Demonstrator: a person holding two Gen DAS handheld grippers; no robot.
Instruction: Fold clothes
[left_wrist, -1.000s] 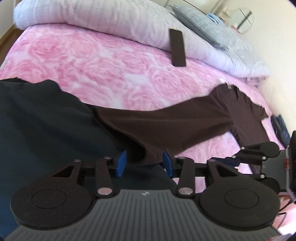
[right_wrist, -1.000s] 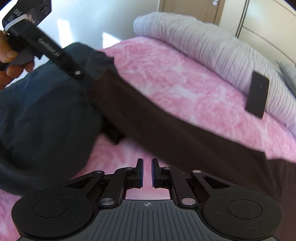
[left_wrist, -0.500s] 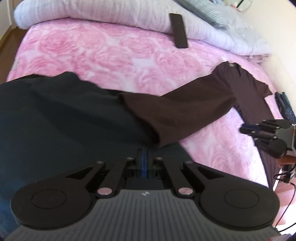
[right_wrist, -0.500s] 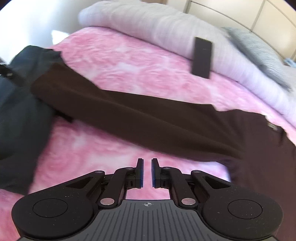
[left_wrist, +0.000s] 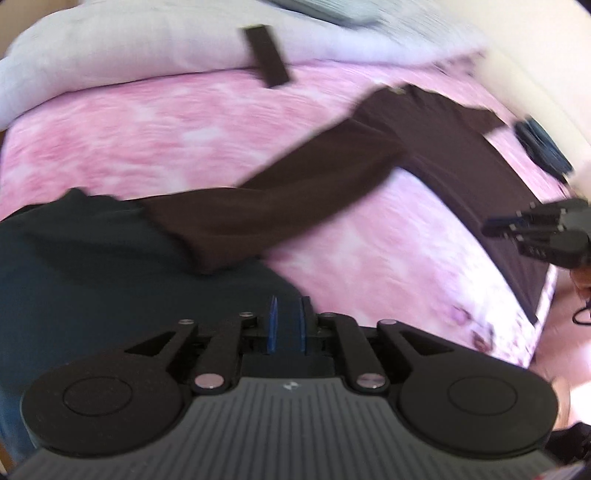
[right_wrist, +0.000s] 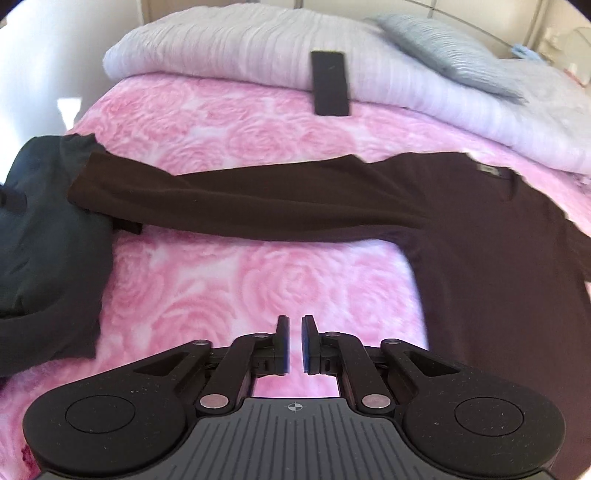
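Observation:
A dark brown long-sleeved top (right_wrist: 480, 236) lies flat on the pink rose-patterned bed (right_wrist: 280, 280). Its left sleeve (right_wrist: 240, 206) stretches out to the left, and the cuff rests on a dark navy garment (right_wrist: 40, 236). The top also shows in the left wrist view (left_wrist: 436, 129), with the cuff (left_wrist: 207, 236) on the navy garment (left_wrist: 92, 295). My left gripper (left_wrist: 288, 325) hovers over the navy garment, jaws slightly apart and empty. My right gripper (right_wrist: 294, 343) is over the bedspread beside the top's body, jaws nearly shut and empty; it also shows in the left wrist view (left_wrist: 506, 227).
A pale lilac duvet (right_wrist: 258, 48) and a blue-grey pillow (right_wrist: 454, 55) lie along the head of the bed. A dark rectangular object (right_wrist: 330, 83) leans on the duvet. A dark blue item (left_wrist: 543, 147) lies at the bed's right edge.
My left gripper let go of the brown sleeve cuff, shut, then pulled back with its jaws slightly apart. The sleeve now lies flat. My right gripper swung right toward the top's body.

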